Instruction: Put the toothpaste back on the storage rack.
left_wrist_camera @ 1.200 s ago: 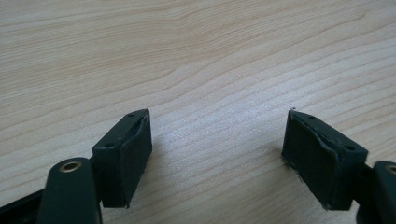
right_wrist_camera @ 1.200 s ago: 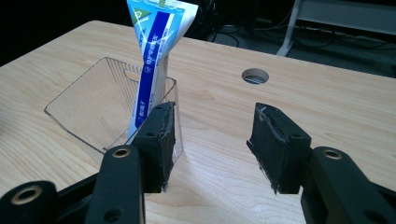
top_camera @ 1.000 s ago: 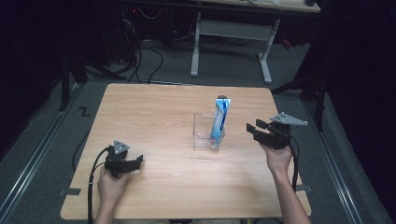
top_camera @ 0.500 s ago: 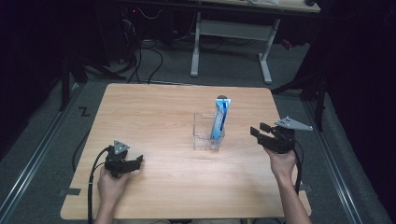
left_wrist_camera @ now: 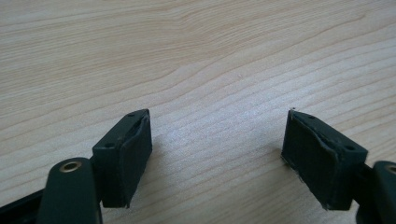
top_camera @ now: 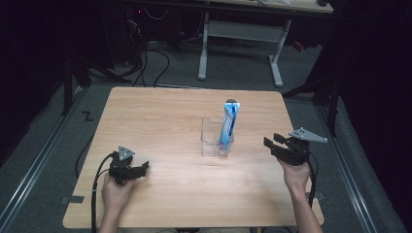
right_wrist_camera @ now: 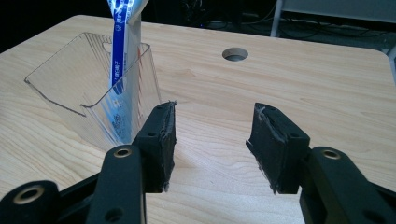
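While the left gripper (top_camera: 142, 168) sits low at the lower left of the high view, the right gripper (top_camera: 270, 143) hangs at the right of centre, its tips aimed toward the clear plastic holder (top_camera: 212, 137). Both grippers are wide open and hold nothing; in the left gripper view there is bare wood grain between the 2 pads, and in the right gripper view the gap frames bare tabletop (top_camera: 160, 116) too.

The holder stands in the middle of the tabletop, a little right of centre, and 1 blue and white tube (top_camera: 228, 124) stands in it, leaning against the right-hand wall with its top poking well above the rim. That lean looks like the tube simply resting where the wall props it. In the right gripper view the holder fills the upper left, the tube (right_wrist_camera: 120, 51) rising out of the frame's top, just beyond the nearer pad. I can't read the print on the tube.

My read: the right hand is placed to deal with the tube, while the left rests out of the way.
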### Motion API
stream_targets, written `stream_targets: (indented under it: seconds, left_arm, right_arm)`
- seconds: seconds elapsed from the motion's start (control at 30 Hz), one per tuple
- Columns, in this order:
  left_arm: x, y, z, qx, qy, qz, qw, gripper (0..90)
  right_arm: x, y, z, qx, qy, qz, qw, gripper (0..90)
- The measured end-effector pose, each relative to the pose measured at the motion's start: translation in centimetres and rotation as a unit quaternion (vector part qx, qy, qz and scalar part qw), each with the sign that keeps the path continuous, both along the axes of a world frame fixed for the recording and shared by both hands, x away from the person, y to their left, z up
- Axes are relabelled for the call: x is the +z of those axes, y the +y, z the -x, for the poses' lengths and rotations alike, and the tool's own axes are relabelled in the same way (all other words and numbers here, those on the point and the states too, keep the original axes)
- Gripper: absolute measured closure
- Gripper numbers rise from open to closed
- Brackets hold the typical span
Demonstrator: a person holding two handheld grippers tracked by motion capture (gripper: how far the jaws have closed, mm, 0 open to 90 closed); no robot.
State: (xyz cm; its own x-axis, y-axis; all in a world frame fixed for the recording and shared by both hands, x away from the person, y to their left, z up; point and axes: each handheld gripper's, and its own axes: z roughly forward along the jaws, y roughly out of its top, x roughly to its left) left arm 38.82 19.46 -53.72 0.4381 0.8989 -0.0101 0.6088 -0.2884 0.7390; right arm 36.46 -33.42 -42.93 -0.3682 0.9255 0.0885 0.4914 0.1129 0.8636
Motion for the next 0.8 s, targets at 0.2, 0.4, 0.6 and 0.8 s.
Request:
stream_targets:
  seconds: [0.2, 0.4, 0.6, 0.8]
  left_arm:
    - [0.0, 0.0, 0.0, 0.000, 0.000, 0.000, 1.0000, 24.2]
    - [0.0, 0.0, 0.0, -0.001, 0.001, 0.000, 1.0000, 24.2]
    - [0.0, 0.0, 0.0, 0.000, 0.001, 0.000, 1.0000, 24.2]
    - [0.0, 0.0, 0.0, 0.000, 0.001, 0.000, 1.0000, 24.2]
  right_arm:
    - [-0.5, -0.2, 0.3, -0.006, 0.002, 0.000, 1.0000, 50.4]
    - [-0.9, -0.7, 0.7, -0.009, 0.004, 0.002, 1.0000, 50.5]
    - [-1.4, -1.3, 1.2, -0.015, 0.007, -0.005, 0.9998, 50.6]
    - [-2.1, -1.4, 1.4, -0.018, 0.012, -0.008, 0.9997, 50.6]
